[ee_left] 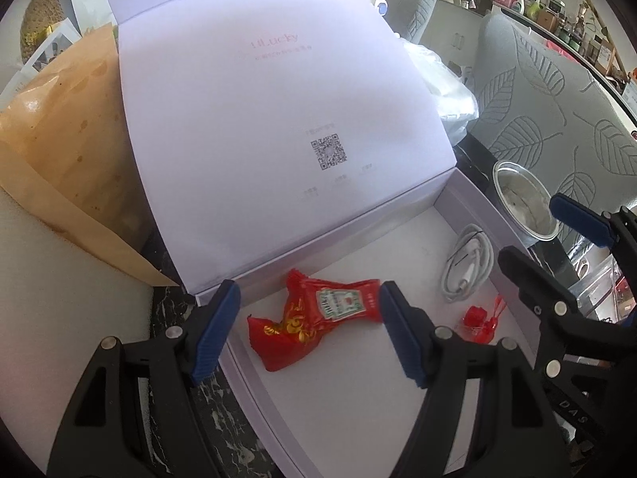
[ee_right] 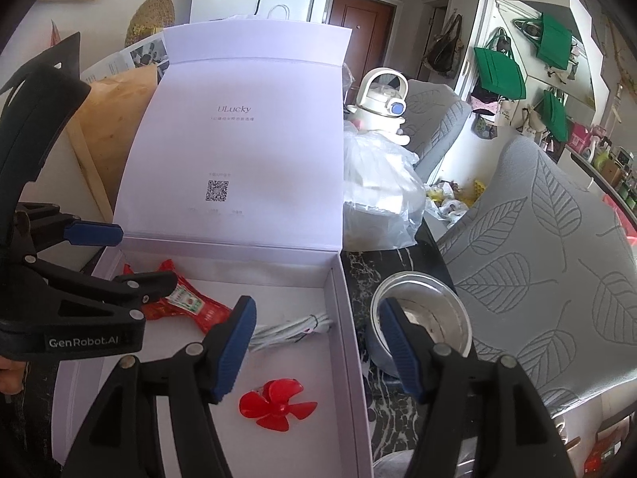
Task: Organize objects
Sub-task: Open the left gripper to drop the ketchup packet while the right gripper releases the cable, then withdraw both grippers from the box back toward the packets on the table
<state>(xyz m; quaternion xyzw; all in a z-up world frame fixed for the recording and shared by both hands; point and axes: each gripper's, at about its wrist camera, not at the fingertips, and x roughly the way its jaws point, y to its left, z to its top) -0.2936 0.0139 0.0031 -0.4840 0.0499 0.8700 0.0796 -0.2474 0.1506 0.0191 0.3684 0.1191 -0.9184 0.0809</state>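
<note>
Two hand-held grippers held over open white box (ee_left: 458,195), both empty.
Left hand-held gripper (ee_left: 308,330) gapes above red packets (ee_left: 310,318); right hand-held gripper (ee_right: 314,348) gapes behind red propeller (ee_right: 276,404).

Both wrist views angled down, close over shared open box (ee_left: 469,199) (ee_right: 338,298)

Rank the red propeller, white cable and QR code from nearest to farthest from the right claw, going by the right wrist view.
1. Red propeller: on the box floor, just below the right claw.
2. White cable: coiled farther in, by the box's right wall.
3. QR code: printed on the raised lid, at the back.
</note>
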